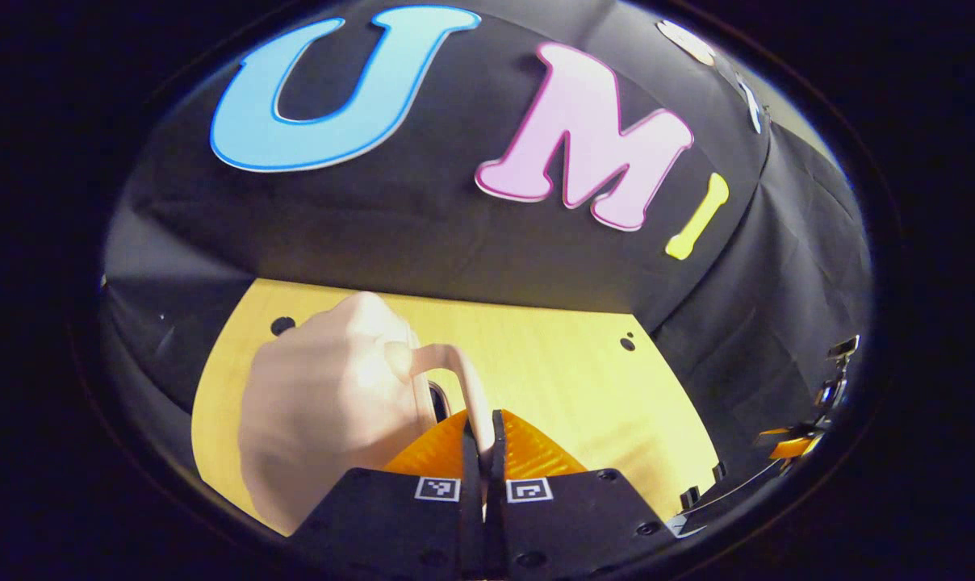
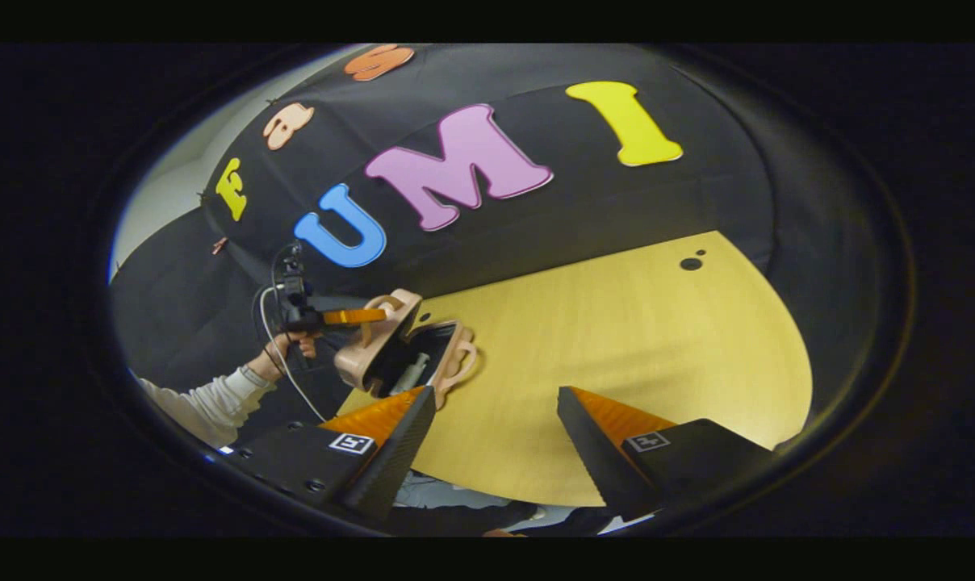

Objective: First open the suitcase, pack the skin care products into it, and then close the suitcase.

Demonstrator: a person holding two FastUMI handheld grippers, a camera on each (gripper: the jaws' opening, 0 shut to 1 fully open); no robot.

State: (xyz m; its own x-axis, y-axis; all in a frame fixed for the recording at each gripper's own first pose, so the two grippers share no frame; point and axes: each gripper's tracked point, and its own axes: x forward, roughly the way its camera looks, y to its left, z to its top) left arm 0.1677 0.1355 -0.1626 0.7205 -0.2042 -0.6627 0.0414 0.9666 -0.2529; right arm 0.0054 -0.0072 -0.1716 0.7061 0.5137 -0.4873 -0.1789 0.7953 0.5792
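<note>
In the left gripper view, the left gripper (image 1: pixel 485 440) has its fingers pressed together on the thin looped handle (image 1: pixel 465 387) of the small pale pink hard-shell suitcase (image 1: pixel 334 403). The case sits directly ahead and slightly to the left of the fingers, its rounded shell bulging toward the camera, over the pale yellow wooden tabletop (image 1: pixel 584 379) and toward its left edge. The handle runs upright between the fingers, so any swing of the lid will pivot about that pinch. In the right gripper view, the right gripper (image 2: pixel 495 428) has its fingers spread wide with nothing between them, hovering over the near edge of the tabletop (image 2: pixel 633 339). From there the suitcase (image 2: pixel 403 347) lies ahead and to the left, near the tabletop's far left corner. It stands partly open, its lid raised and a dark interior showing in which a slim pale bottle-like item (image 2: pixel 411 373) seems to lie, though it is too small to name surely. The left gripper (image 2: pixel 354 316) reaches in level from the left to the lid's handle, held by a hand (image 2: pixel 290 347) in a light sleeve. By my judgement the left gripper is plainly the nearer one, already on the lid, and closing would mean swinging that lid down toward the right; the right gripper is well apart from the case.
</note>
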